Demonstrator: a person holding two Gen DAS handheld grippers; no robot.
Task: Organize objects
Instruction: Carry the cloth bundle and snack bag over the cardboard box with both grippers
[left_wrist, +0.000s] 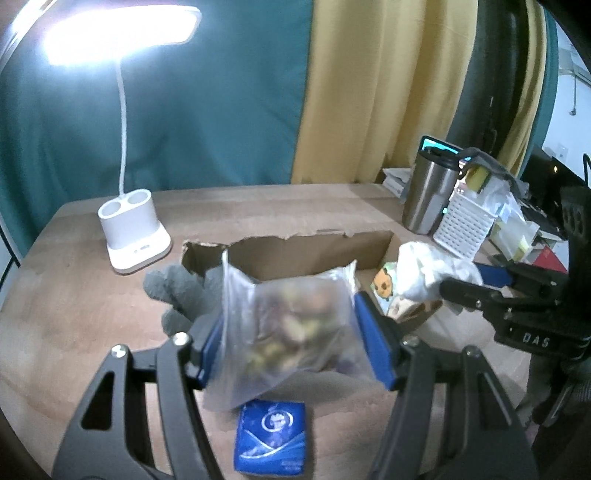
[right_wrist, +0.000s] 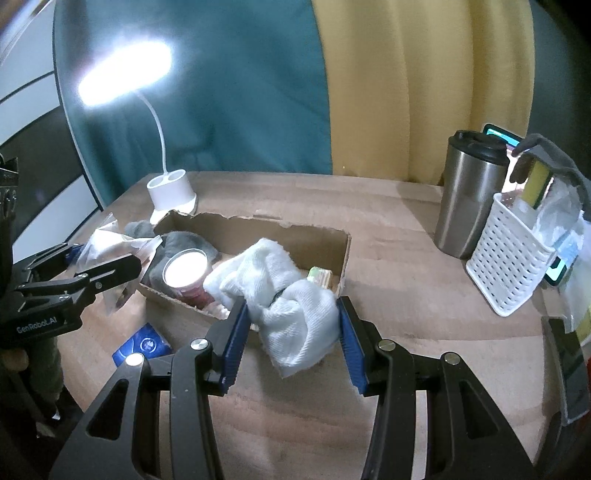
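- Currently our left gripper (left_wrist: 291, 332) pinches a clear zip bag (left_wrist: 288, 332) of mixed bits by its sides, raised just near of the torn cardboard box (left_wrist: 314, 251).
- Our right gripper (right_wrist: 291, 336) clamps a crumpled white cloth (right_wrist: 284, 306) above the box's near right corner.
- Judgement: we should carry each load well over the box wall before letting go, one hand at a time.
- Legible writing: "GenRobot.AI" and "DAS" on the gripper bodies; print on the blue packet (left_wrist: 271, 435) is unreadable.
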